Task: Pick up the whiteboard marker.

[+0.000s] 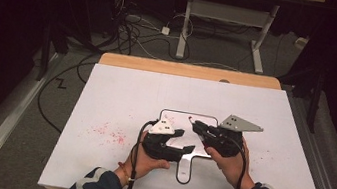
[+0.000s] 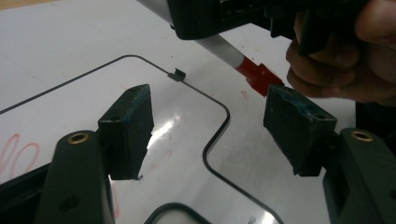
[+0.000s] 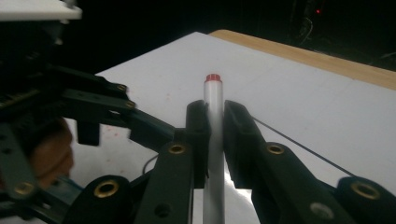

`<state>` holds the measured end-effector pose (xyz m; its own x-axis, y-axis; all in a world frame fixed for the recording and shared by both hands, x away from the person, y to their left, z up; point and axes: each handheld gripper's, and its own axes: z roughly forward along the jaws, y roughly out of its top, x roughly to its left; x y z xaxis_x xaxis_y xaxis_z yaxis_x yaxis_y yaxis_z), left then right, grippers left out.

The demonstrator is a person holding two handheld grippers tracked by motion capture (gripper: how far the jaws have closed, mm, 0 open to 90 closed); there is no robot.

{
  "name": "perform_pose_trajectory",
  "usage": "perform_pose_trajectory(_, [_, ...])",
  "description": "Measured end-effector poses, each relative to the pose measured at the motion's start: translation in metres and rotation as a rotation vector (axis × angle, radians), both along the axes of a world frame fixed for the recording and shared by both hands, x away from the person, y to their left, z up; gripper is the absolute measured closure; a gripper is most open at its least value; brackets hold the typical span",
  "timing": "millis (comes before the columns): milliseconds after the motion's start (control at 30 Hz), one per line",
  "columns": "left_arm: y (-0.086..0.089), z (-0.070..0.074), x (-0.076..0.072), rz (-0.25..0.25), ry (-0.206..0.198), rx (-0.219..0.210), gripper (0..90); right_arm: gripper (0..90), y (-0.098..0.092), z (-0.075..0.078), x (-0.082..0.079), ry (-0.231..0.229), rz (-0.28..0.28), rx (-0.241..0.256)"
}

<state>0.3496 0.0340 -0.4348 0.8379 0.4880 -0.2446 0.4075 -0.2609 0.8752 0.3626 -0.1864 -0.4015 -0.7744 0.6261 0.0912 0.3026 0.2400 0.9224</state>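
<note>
A small whiteboard (image 1: 179,118) with a black rim and a handle lies flat on the white sheet (image 1: 131,94). My right gripper (image 1: 197,126) (image 3: 214,116) is shut on a marker (image 3: 213,93) with a silvery barrel and a red end, held over the board's right side. In the left gripper view the marker (image 2: 224,49) slants down to a red tip (image 2: 256,75) just above the board (image 2: 84,102). My left gripper (image 1: 185,141) (image 2: 210,126) is open over the board's near edge, beside the marker tip, with nothing between its pads (image 2: 127,130). Faint red scribbles (image 2: 16,151) mark the board.
Red smudges (image 1: 111,134) dot the white sheet left of the board. The table's wooden far edge (image 1: 190,71) shows beyond the sheet. Cables (image 1: 131,28) and desk legs (image 1: 185,21) stand on the floor behind. A metal rail (image 1: 6,116) runs along the left.
</note>
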Motion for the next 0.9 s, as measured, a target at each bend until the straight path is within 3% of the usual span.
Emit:
perform_pose_trajectory(233, [-0.007, 0.000, 0.004, -0.028, 0.005, -0.047, 42.0, 81.5, 0.008, 0.001, -0.009, -0.022, 0.034, 0.024])
perform_pose_trajectory(300, [-0.007, 0.000, 0.004, -0.037, -0.008, -0.065, 48.8, 81.5, 0.010, -0.001, -0.010, -0.019, 0.042, 0.040])
perform_pose_trajectory(533, [-0.002, 0.001, 0.006, -0.039, -0.028, -0.061, 69.4, 81.4, 0.011, 0.001, -0.014, -0.032, 0.060, 0.044])
perform_pose_trajectory(900, [0.003, 0.006, 0.005, -0.005, -0.104, 0.038, 78.6, 80.7, 0.010, 0.004, -0.017, -0.039, 0.067, 0.047])
